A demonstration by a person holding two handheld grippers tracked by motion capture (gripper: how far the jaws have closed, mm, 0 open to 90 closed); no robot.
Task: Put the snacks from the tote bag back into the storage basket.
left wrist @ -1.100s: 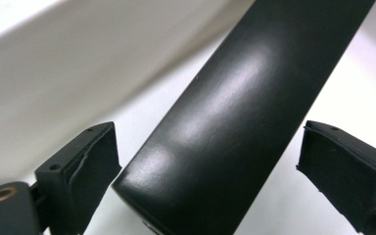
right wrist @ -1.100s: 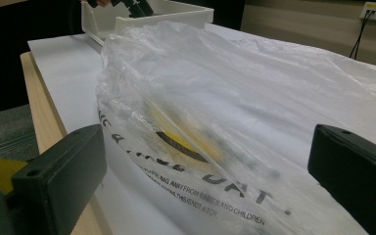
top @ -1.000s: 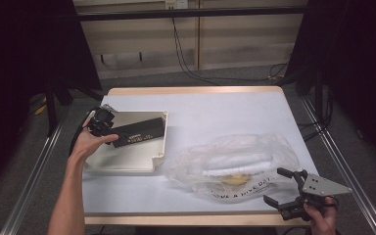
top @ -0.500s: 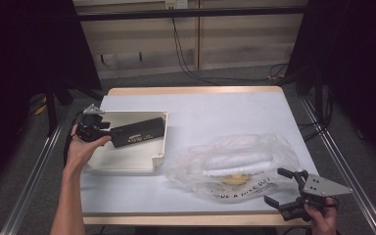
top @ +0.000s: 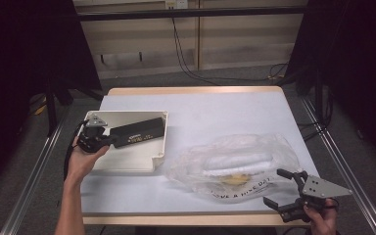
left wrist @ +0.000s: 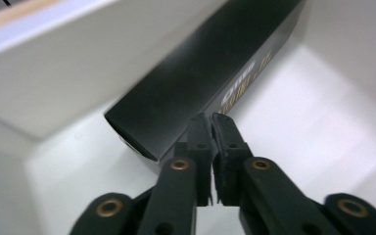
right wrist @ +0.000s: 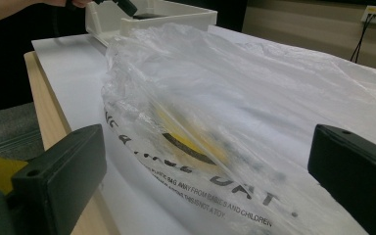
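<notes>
Left gripper (left wrist: 211,120) jaws have just closed empty beside the black box (top: 138,132).
Box's long axis runs away rightward inside the white tray (top: 127,164); right gripper (top: 285,188) gapes by the plastic bag (top: 235,161).

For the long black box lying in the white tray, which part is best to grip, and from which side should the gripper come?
Probably the black box is best gripped across its narrow width near the end by the left gripper, coming from above. It is long and slim, and the tray walls block a level approach.
</notes>
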